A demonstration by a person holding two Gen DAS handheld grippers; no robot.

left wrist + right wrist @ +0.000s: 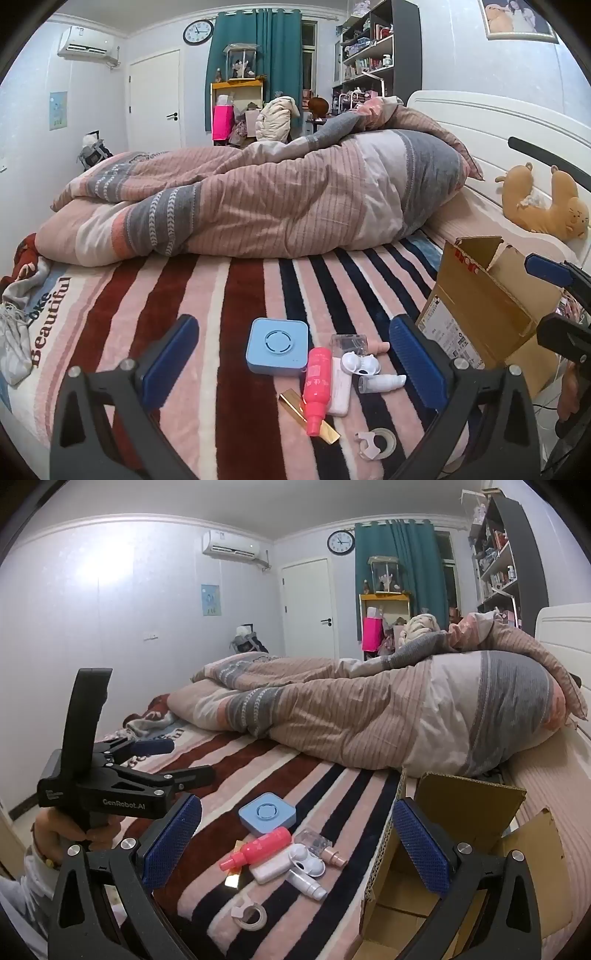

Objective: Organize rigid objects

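Small rigid items lie in a cluster on the striped blanket: a light blue square device, a pink spray bottle, a white flat case, a white earbud case, a small white bottle, a clear perfume bottle, a gold bar and a tape dispenser. An open cardboard box stands to their right. My left gripper is open and empty over the cluster. My right gripper is open and empty.
A rumpled pink and grey duvet fills the far half of the bed. A plush toy lies by the white headboard. The left gripper's body shows at the left of the right wrist view. The right gripper's fingers show beside the box.
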